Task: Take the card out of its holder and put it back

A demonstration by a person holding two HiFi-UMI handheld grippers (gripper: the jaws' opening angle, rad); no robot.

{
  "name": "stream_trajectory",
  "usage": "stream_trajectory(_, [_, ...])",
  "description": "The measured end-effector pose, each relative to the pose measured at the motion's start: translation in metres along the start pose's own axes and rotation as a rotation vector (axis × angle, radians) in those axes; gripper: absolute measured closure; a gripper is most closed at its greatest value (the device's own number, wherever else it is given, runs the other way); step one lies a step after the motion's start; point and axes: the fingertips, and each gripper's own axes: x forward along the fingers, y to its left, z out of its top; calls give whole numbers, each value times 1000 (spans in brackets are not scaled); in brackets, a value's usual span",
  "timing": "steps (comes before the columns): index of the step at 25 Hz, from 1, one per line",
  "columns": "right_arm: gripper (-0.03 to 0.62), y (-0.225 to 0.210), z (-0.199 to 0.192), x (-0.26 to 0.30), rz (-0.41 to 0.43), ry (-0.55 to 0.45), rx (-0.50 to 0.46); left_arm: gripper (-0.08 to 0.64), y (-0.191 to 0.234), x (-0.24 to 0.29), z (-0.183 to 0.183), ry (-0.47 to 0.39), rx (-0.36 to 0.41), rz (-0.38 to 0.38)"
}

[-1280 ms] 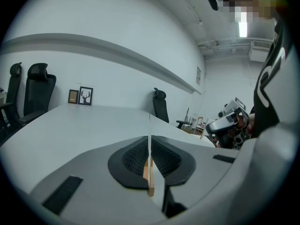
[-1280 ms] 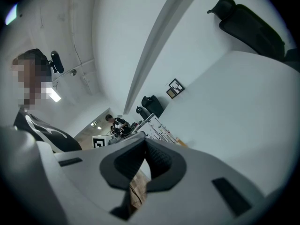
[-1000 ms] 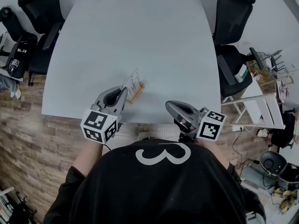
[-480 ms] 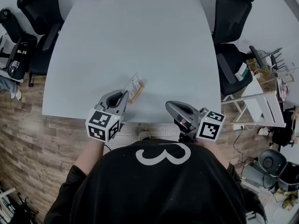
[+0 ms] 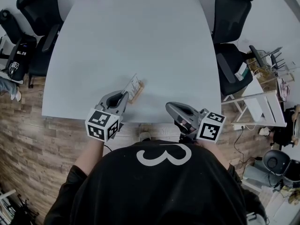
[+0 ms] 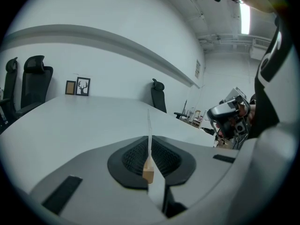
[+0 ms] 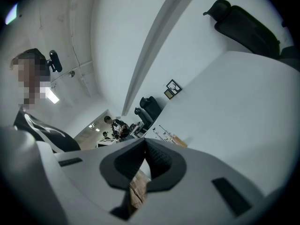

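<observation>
Pinching the card (image 5: 134, 84) edge-on, the left gripper (image 5: 124, 95) holds it just above the wooden holder (image 5: 139, 93). The right gripper (image 5: 168, 105) hovers closed and empty, well apart.

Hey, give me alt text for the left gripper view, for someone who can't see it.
The left gripper pinches a thin card, seen edge-on and upright, directly above a small wooden holder. Beyond lies a white table with black chairs around it; the right gripper shows at right.
</observation>
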Motion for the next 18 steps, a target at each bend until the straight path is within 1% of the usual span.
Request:
stream_trajectory(3, [583,-2,2,-4,-2,-2,2,534,-4,3,2,10,0,-10])
stream_trajectory(6, [583,0,3,-7,3,-5,-1,532,-5,1,5,-2,-16,-1])
stream_trajectory(7, [583,1,2,-8,6,-5,-4,521,-5,0,6,-10,-27,0])
stream_trajectory(10, [583,4,-1,-15,12,-9,-9,434,-7,-4,7,-32,-60,11])
stream_trajectory(14, [583,8,-4,-26,20,-11,-12,403,-6,-15,16,-74,-79,51])
stream_trajectory(18, [583,17,-7,-38,44,-17,-14,400,-9,-32,20,-94,-106,92])
